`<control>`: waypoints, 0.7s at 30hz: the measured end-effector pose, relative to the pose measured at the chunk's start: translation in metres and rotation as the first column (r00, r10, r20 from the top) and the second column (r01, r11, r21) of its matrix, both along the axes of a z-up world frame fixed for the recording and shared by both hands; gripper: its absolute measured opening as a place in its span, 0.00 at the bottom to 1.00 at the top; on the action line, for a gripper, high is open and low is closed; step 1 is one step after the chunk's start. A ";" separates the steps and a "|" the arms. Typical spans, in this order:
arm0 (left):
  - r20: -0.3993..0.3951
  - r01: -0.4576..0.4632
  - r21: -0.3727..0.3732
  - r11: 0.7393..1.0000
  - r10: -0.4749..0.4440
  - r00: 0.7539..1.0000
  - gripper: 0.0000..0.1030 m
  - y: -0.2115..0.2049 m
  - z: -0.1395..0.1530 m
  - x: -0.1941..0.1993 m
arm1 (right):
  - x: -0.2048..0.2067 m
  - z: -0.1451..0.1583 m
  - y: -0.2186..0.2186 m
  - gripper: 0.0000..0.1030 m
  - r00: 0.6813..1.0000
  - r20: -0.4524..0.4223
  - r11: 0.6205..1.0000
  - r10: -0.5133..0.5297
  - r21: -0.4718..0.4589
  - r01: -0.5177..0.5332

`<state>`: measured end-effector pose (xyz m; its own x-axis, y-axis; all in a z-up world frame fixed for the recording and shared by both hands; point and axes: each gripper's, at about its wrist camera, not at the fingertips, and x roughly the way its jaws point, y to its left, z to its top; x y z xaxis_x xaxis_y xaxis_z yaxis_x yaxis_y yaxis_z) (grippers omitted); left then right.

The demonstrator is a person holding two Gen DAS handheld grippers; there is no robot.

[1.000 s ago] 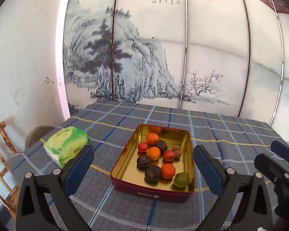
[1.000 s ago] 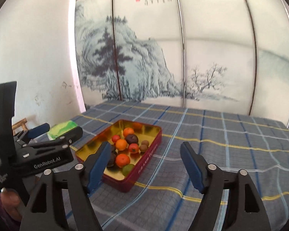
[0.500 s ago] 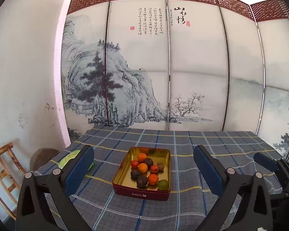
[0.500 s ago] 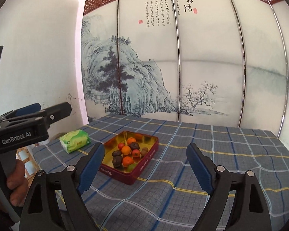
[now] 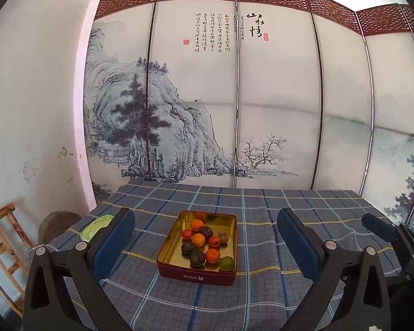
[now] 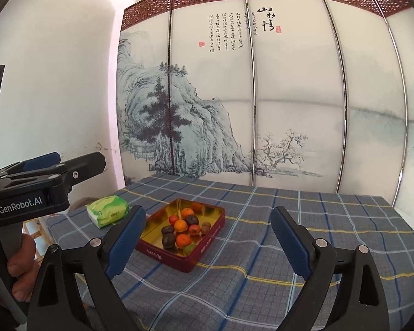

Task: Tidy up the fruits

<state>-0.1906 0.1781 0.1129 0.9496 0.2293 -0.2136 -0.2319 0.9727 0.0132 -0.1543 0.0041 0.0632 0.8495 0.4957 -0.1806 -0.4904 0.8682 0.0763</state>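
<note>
Hanging back from the table (image 5: 262,298), both the left gripper (image 5: 205,244) and right gripper (image 6: 208,241) have jaws wide open, nothing held. All the fruits (image 5: 202,244) sit in the red tin (image 5: 196,275) mid-table, near its front edge. Looks finished or not started; any pick needs an approach first.

A: Rectangular metal tin (image 5: 196,274): dark red outside, gold inside. Small round fruits (image 5: 198,239): orange, red, dark brown, one green.

B: Woven tablecloth (image 6: 262,289): grey-blue plaid, yellow and white lines. Soft tissue pack (image 6: 107,211): green-white.
</note>
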 end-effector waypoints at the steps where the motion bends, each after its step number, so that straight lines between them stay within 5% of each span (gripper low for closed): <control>1: -0.002 -0.004 -0.001 1.000 0.004 1.000 1.00 0.001 -0.001 0.000 | 0.000 0.000 0.001 0.90 1.000 0.001 1.000 -0.001 -0.003 0.001; 21: -0.067 -0.018 0.006 1.000 0.019 0.998 1.00 0.004 -0.018 0.014 | 0.006 -0.003 -0.003 0.94 1.000 -0.007 1.000 -0.016 0.002 0.016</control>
